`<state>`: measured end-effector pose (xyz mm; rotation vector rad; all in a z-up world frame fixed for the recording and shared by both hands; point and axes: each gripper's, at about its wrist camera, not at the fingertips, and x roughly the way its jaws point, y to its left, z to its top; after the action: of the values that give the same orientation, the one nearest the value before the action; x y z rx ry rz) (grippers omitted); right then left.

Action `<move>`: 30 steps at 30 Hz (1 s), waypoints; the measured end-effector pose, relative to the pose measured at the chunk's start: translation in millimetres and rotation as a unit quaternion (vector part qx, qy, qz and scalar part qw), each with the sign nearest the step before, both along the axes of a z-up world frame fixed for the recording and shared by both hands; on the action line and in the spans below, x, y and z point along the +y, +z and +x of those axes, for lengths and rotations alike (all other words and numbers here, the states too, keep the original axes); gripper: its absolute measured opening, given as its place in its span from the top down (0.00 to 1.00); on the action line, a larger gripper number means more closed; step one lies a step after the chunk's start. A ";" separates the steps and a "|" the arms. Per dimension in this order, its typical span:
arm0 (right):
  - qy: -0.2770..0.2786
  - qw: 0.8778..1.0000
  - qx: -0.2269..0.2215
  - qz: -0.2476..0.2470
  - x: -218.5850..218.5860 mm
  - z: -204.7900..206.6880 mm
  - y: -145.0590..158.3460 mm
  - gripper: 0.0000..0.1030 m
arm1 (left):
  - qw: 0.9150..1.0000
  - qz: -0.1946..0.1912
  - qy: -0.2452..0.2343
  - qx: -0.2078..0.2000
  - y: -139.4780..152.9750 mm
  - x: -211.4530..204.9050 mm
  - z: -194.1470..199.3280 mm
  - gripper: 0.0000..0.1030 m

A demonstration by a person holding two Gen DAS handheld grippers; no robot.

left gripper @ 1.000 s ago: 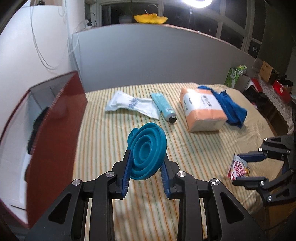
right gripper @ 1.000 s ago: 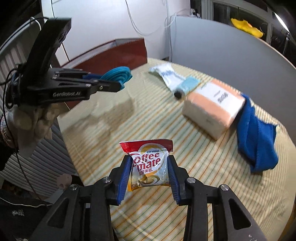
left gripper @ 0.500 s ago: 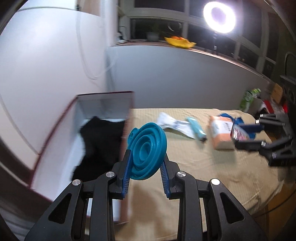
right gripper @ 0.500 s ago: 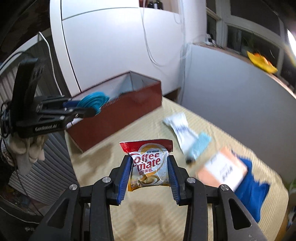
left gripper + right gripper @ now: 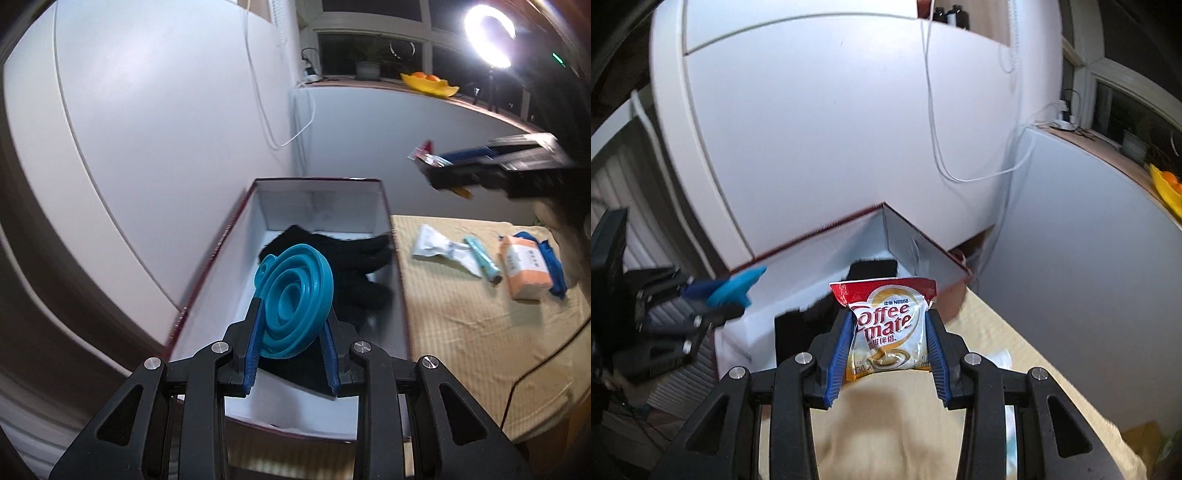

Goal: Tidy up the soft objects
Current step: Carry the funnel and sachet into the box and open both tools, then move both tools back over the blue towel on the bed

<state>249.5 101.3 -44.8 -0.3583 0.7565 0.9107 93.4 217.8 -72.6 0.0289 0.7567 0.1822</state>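
Observation:
My left gripper point(image 5: 291, 328) is shut on a teal collapsible silicone funnel point(image 5: 295, 302) and holds it above the open dark red box point(image 5: 384, 199), over a black cloth point(image 5: 354, 266) inside. My right gripper point(image 5: 890, 336) is shut on a Coffee mate sachet point(image 5: 886, 325), held in the air near the box's far corner point(image 5: 923, 251). The right gripper also shows at the upper right of the left wrist view point(image 5: 491, 170). The left gripper with the funnel shows at the left of the right wrist view point(image 5: 731, 288).
On the striped bedspread point(image 5: 461, 332) lie a white pouch point(image 5: 436, 247), a teal tube point(image 5: 484, 258), an orange tissue pack point(image 5: 524, 266) and a blue cloth point(image 5: 554, 258). White wall panels with a hanging cable stand behind the box. A ring light point(image 5: 487, 33) glares at top right.
Both grippers have swung left from the bed toward the box, still holding their objects. The funnel is now over the box interior and the sachet is close to the box's corner.

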 end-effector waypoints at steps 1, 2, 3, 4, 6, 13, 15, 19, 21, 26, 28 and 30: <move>0.001 1.000 0.003 0.000 6.8 5.8 -1.9 0.65 | 1.000 0.000 0.002 0.001 -2.1 2.5 1.5 0.74; 0.003 1.000 0.006 -0.001 16.5 11.2 -4.8 0.65 | 1.000 0.000 0.005 0.003 -3.8 5.6 3.5 0.74; 0.005 1.000 0.008 -0.003 22.1 15.0 -7.4 0.65 | 1.000 -0.001 0.008 0.005 -5.8 8.5 5.4 0.74; 0.008 1.000 0.013 -0.006 32.8 21.2 -12.4 0.65 | 1.000 -0.001 0.010 0.008 -8.0 10.8 7.6 0.74; 0.009 1.000 0.017 -0.011 42.2 25.7 -20.7 0.65 | 1.000 -0.002 0.015 0.011 -11.4 14.2 10.1 0.74; 0.014 0.999 0.023 -0.034 73.9 43.7 -44.5 0.65 | 1.000 0.000 0.017 0.019 -18.3 18.6 17.7 0.74; 0.012 0.999 0.020 -0.039 76.6 46.2 -47.2 0.63 | 1.000 0.002 0.017 0.021 -18.5 18.0 19.6 0.71; 0.002 0.999 0.008 -0.048 80.9 52.3 -46.3 0.36 | 0.999 0.012 0.028 0.017 -16.3 16.3 19.6 0.46; -0.001 0.999 0.001 -0.045 80.9 52.9 -44.2 0.26 | 0.999 0.010 0.034 0.005 -12.6 17.3 17.0 0.28; -0.003 0.999 -0.002 -0.040 74.1 49.2 -37.6 0.26 | 0.999 0.003 0.033 0.001 -9.1 17.0 13.9 0.28; -0.002 0.999 0.002 -0.037 69.9 47.4 -35.8 0.26 | 1.000 0.004 0.030 0.001 -8.4 14.5 12.0 0.28; -0.004 0.999 0.000 -0.039 66.8 45.6 -33.8 0.26 | 1.000 0.005 0.027 0.001 -7.2 11.4 10.0 0.28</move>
<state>295.0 168.0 -78.6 -0.4234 0.7934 0.8759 103.4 229.2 -79.8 0.0173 0.7595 0.2377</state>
